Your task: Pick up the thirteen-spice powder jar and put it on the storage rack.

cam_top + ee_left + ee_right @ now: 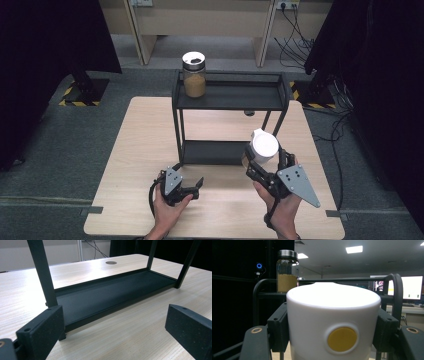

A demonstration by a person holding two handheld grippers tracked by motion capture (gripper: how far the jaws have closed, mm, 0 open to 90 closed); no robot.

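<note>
Table [125, 165] carries a black two-tier rack [230, 95], a glass jar [194, 75] of yellow grains on its top shelf. Right gripper [262, 162] clamps a white-lidded container [263, 146] beside the rack, seemingly mid-lift; next comes raising it clear of the shelf rail. Left gripper [192, 187] rests wide open, empty.

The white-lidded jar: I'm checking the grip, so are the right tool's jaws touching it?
Touching. In the right gripper view, both black jaws of the right tool press flat against the white-lidded jar, with no gap on either side.
</note>
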